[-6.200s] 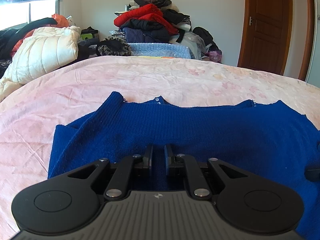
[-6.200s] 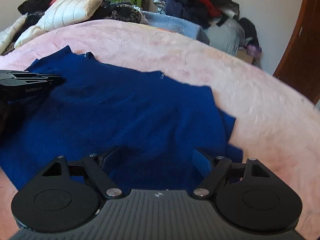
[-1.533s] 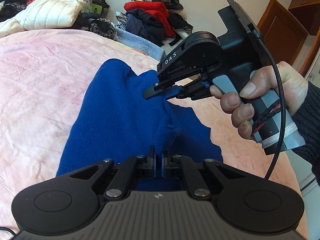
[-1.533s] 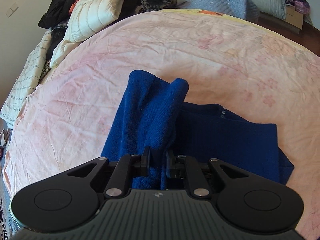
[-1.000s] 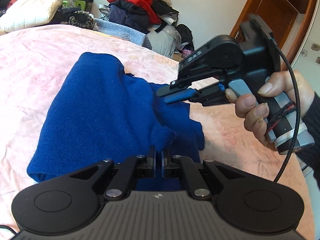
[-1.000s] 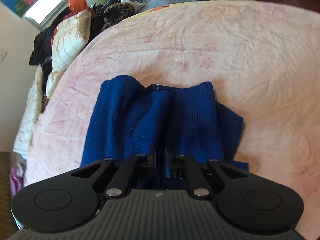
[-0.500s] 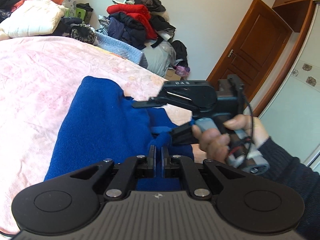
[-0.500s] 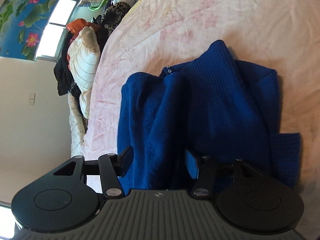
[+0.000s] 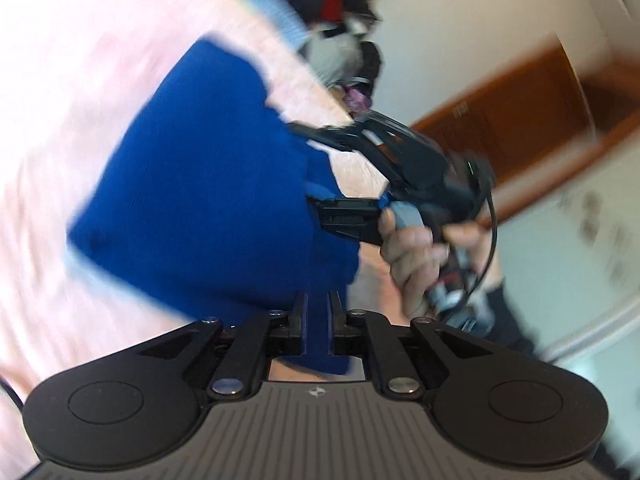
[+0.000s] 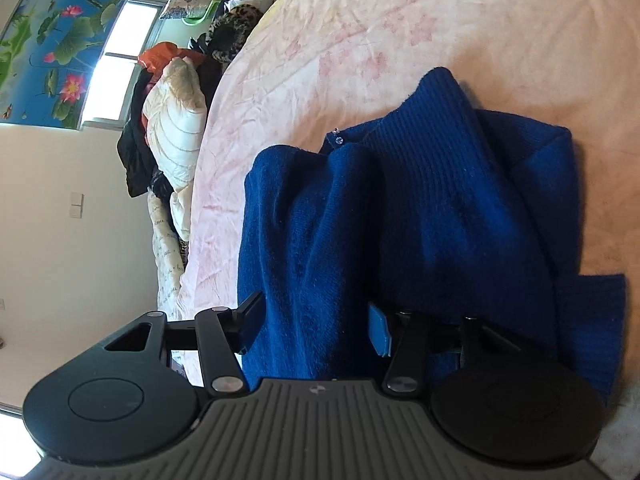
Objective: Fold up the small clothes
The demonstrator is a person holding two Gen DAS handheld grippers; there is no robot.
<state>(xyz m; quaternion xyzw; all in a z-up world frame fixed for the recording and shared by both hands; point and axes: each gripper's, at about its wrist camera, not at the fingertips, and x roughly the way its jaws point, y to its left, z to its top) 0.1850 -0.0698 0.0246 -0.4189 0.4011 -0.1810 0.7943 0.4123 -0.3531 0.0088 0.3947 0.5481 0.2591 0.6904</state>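
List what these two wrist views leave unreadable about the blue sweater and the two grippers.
- Left wrist view: motion blur smears the blue sweater; its folds cannot be read.
- Left gripper: fingers nearly together with blue cloth between; how firmly they pinch is unclear.
- Right wrist view: the right gripper body covers the sweater's near edge; its jaws, just opened, straddle a fold without pressing.
- Sweater underside on the pink bedspread: hidden in both views.

A deep blue ribbed sweater lies on a pale pink bedspread with faint floral print (black claws, 1 blue-padded finger).
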